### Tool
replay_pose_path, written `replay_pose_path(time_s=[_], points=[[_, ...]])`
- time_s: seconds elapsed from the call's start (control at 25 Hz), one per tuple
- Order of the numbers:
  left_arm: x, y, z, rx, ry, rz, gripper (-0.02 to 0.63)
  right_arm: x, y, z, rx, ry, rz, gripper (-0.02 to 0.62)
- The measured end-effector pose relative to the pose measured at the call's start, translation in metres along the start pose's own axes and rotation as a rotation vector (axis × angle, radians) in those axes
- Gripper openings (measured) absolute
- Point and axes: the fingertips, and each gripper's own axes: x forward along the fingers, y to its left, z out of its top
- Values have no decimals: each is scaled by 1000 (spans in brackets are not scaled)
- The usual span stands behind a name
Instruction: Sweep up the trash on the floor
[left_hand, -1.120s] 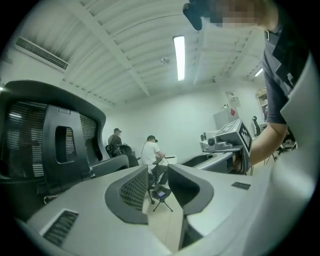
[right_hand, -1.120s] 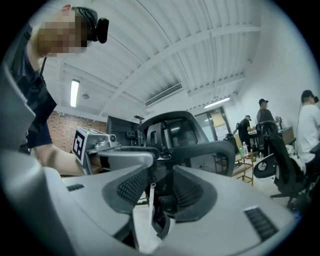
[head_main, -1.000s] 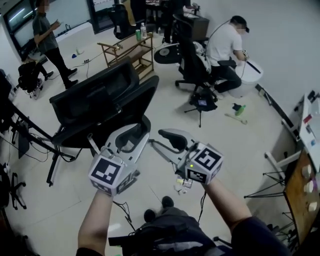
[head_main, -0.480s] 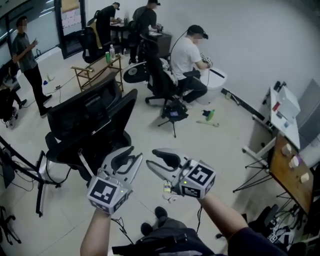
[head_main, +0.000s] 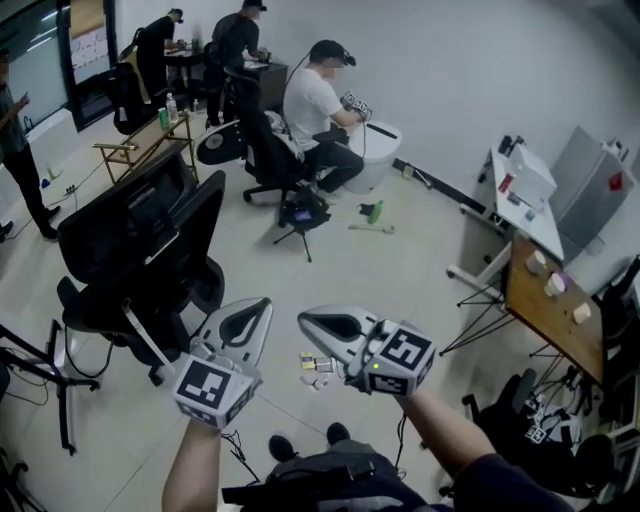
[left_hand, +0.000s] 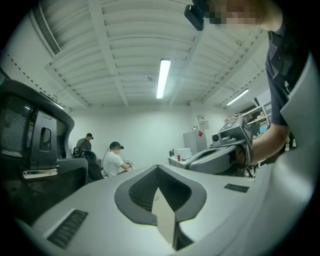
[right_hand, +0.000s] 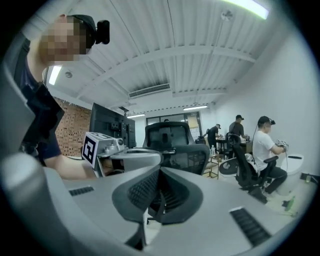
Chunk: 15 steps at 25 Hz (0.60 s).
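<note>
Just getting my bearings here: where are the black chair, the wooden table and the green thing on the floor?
black chair (head_main: 140, 235), head view, its backrest.
wooden table (head_main: 540, 312), head view, bare tabletop.
green thing (head_main: 376, 211), head view, its green upper part.

Shells of left gripper (head_main: 258, 305) and right gripper (head_main: 305, 320) — smooth matt grey plastic. Back of office chair (head_main: 140, 225) — black mesh. Pale floor (head_main: 400, 270) smooth, faintly glossy; table (head_main: 530, 300) top brown wood.

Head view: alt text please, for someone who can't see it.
The grey left gripper and right gripper, each with a marker cube, hover side by side over a pale floor, jaws just closed on nothing. Small scraps, likely trash, show on the floor between them; a black mesh office chair stands at left, a seated person in a white shirt beyond.
</note>
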Motion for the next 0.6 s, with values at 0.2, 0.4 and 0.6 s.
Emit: replay_pose_path(time_s=[0.2,0.4,0.6], points=[[13,-20,-8,-32,27,-45,0,-20,-3,-5,61,-6,-7,6],[33,-61,-18,-18,70,-83,0,-54,-18,-7,103,-41,-38,6],[61,-106,-14,34,105,-109,0,-96,-36,-14,103,-61,-91,8]])
